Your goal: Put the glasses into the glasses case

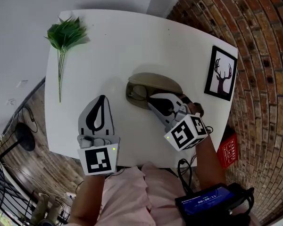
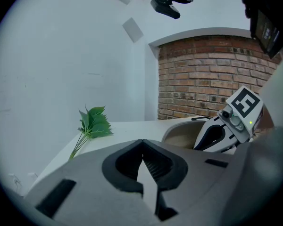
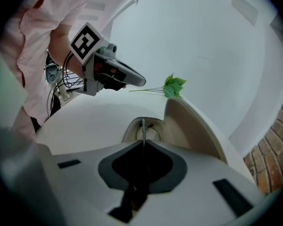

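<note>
My left gripper (image 2: 142,142) is nearest, over the near edge of the white table (image 1: 132,41). Its jaws are together and hold nothing; only a thin sliver of tabletop shows behind the tips.

To its right and a little farther in, my right gripper (image 3: 142,141) tilts down toward the open case (image 1: 132,97) in the middle of the table. Its jaws are clamped on a thin temple of the glasses (image 3: 142,126), which runs straight out from the tips into the case. The glasses lie in the lower shell, and one lens shows at its left end in the head view. The rest of the frame is hidden under my right jaws. The lid (image 3: 188,121) stands open on the far side of the shell and leans away from me.

Farther off, a green plant (image 1: 66,34) lies flat near the far left corner, stems pointing toward me. A framed picture (image 1: 220,73) of a deer's head sits at the right edge of the table, well apart from the case. A brick wall (image 2: 203,74) stands beyond the table.
</note>
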